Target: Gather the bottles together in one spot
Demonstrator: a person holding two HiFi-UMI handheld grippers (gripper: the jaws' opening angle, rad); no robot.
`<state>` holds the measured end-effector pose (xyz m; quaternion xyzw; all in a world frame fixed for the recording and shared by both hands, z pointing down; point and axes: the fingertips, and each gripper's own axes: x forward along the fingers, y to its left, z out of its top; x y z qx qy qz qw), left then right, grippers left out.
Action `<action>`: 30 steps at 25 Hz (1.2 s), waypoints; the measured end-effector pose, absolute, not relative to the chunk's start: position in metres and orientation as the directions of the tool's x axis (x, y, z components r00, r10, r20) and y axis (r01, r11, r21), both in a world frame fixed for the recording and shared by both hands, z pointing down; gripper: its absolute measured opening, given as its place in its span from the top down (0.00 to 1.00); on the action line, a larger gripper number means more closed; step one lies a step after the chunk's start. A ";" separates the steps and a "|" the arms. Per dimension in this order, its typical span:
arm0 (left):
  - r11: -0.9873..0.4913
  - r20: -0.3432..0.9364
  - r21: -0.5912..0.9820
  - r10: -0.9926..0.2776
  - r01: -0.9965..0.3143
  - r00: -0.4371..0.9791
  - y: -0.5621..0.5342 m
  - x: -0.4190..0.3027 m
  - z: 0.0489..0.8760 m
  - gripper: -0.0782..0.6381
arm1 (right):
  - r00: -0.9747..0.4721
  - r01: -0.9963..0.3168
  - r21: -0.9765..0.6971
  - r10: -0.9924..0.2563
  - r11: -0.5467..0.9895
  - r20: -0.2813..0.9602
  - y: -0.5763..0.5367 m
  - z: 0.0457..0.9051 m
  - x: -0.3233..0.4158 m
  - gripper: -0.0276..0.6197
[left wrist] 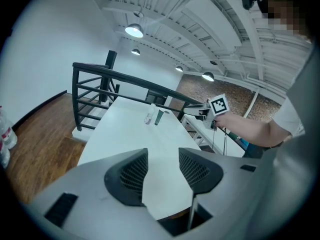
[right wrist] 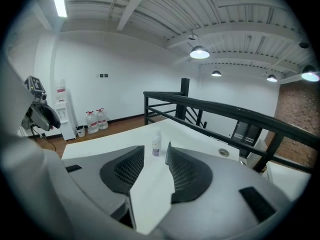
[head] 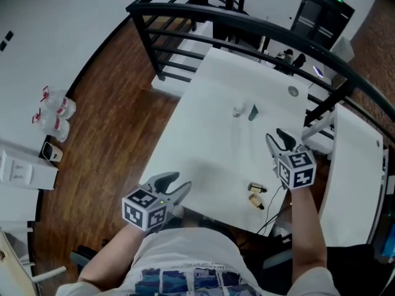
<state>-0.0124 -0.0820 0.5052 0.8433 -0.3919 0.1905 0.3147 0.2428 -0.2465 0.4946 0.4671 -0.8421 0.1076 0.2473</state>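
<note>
The gathering is partly done, judging by how things lie on the table (head: 210, 134). A white bottle (head: 238, 110) stands out in the middle of it with a dark tube (head: 253, 112) just beside it, upright, on the right gripper's side. Those two already make the one spot. Two small brown bottles (head: 257, 194) (dark-capped, too small to read more) lie close together well short of the white bottle, near the table edge by the person.

The right gripper (head: 274, 137) hangs above the table between the white bottle and those two stragglers. Its jaws stand partly apart and hold nothing: its own view shows only bare table in the gap, with the white bottle farther off beyond the tips. The left gripper (head: 180, 180) sits low at the near edge, far from the white bottle. Its jaws are also apart and empty.

So the step in hand looks like a fetch. The next move calls for lowering the right gripper over one small brown bottle, closing across its body, and carrying it up beside the white bottle without knocking the dark tube.
</note>
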 end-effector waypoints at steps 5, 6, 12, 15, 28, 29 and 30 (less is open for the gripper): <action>-0.579 0.539 0.364 -0.508 -0.730 0.672 -0.073 -0.005 0.500 0.62 | -0.370 -0.904 0.026 -0.811 0.427 0.454 -0.149 0.456 0.258 0.66; -0.595 0.534 0.362 -0.498 -0.717 0.683 -0.071 -0.006 0.499 0.62 | -0.344 -0.918 0.026 -0.826 0.396 0.446 -0.129 0.451 0.260 0.66; -0.664 0.512 0.348 -0.457 -0.662 0.727 -0.046 -0.031 0.483 0.62 | -0.195 -0.977 -0.009 -0.874 0.214 0.445 -0.009 0.439 0.243 0.64; -0.663 0.535 0.332 -0.453 -0.671 0.713 -0.031 -0.058 0.486 0.62 | -0.186 -0.979 -0.009 -0.863 0.205 0.470 0.035 0.445 0.204 0.64; -0.709 0.533 0.322 -0.412 -0.628 0.739 0.032 -0.108 0.500 0.63 | -0.177 -0.982 -0.039 -0.839 0.184 0.515 0.137 0.458 0.098 0.64; -0.722 0.527 0.325 -0.398 -0.611 0.751 0.035 -0.105 0.500 0.63 | -0.171 -0.984 -0.037 -0.841 0.177 0.514 0.139 0.457 0.098 0.64; -0.736 0.522 0.326 -0.384 -0.594 0.762 0.037 -0.101 0.500 0.63 | -0.164 -0.985 -0.036 -0.842 0.170 0.514 0.140 0.456 0.099 0.64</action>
